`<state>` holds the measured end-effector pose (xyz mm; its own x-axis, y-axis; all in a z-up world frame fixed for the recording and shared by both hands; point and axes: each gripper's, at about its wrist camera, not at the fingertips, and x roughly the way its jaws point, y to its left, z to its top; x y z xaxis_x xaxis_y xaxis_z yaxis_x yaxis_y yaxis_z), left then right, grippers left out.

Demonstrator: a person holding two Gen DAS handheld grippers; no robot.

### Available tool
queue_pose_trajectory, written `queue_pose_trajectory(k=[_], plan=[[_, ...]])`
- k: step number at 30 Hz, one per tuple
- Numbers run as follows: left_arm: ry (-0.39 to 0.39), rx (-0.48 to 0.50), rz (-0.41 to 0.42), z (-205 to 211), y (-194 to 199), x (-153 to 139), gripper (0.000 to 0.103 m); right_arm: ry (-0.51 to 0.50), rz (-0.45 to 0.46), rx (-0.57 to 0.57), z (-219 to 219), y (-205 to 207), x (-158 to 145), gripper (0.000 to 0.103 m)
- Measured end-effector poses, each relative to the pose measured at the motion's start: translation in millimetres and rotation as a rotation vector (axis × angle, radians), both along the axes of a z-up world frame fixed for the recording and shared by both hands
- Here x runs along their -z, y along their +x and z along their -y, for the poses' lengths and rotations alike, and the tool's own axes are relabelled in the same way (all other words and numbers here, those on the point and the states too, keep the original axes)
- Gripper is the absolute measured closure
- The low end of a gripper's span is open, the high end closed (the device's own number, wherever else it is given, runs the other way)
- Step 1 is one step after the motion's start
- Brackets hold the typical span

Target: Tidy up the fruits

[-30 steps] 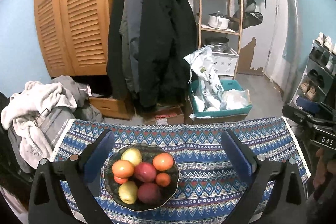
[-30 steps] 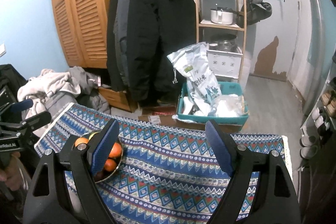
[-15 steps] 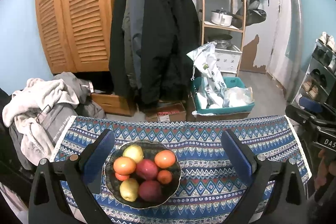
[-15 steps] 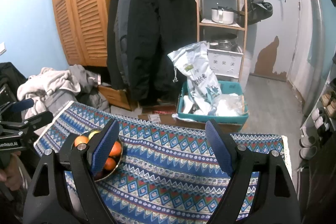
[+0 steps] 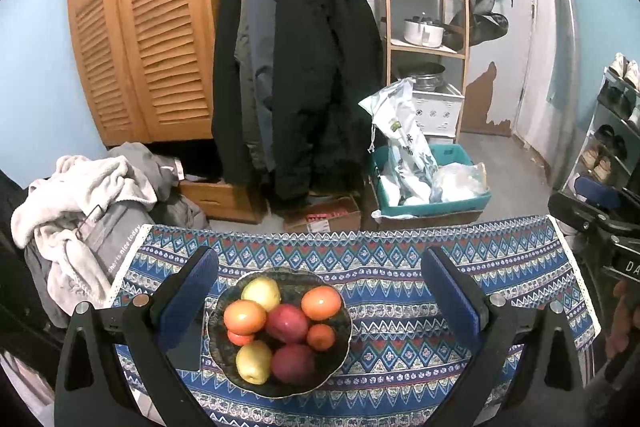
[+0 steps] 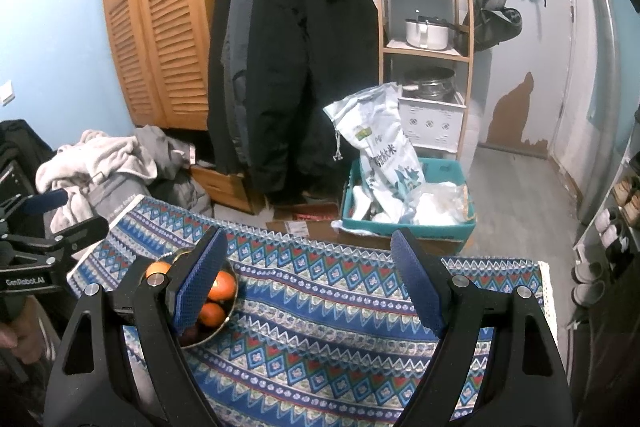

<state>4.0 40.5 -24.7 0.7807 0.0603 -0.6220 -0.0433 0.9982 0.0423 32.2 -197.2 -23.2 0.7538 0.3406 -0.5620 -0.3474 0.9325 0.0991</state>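
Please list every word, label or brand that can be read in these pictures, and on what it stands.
"GenRobot.AI": on the left gripper body, seen from the right wrist.
"DA", cut off: on the right gripper body.
"nice today", partly legible: on the grey garment.
Chinese characters on the rice bag: too blurred to read surely.
Cardboard box label: too small.

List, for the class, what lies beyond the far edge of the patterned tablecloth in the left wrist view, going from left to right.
Pile of clothes → wooden drawer → cardboard box → teal bin → shoe rack.
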Motion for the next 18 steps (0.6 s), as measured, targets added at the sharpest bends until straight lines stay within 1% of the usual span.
queue_pose_trajectory(k=[9, 18], plan=[[-0.002, -0.004, -0.013, -1.0, 0.5, 0.7, 0.001, 0.000, -0.001, -0.002, -1.2, 0.2, -1.2, 0.020], [0.023, -0.001, -0.023, 2.5, 2.1, 3.4, 0.001, -0.008, -0.010, -0.006, -5.0, -1.2, -0.2, 0.020]])
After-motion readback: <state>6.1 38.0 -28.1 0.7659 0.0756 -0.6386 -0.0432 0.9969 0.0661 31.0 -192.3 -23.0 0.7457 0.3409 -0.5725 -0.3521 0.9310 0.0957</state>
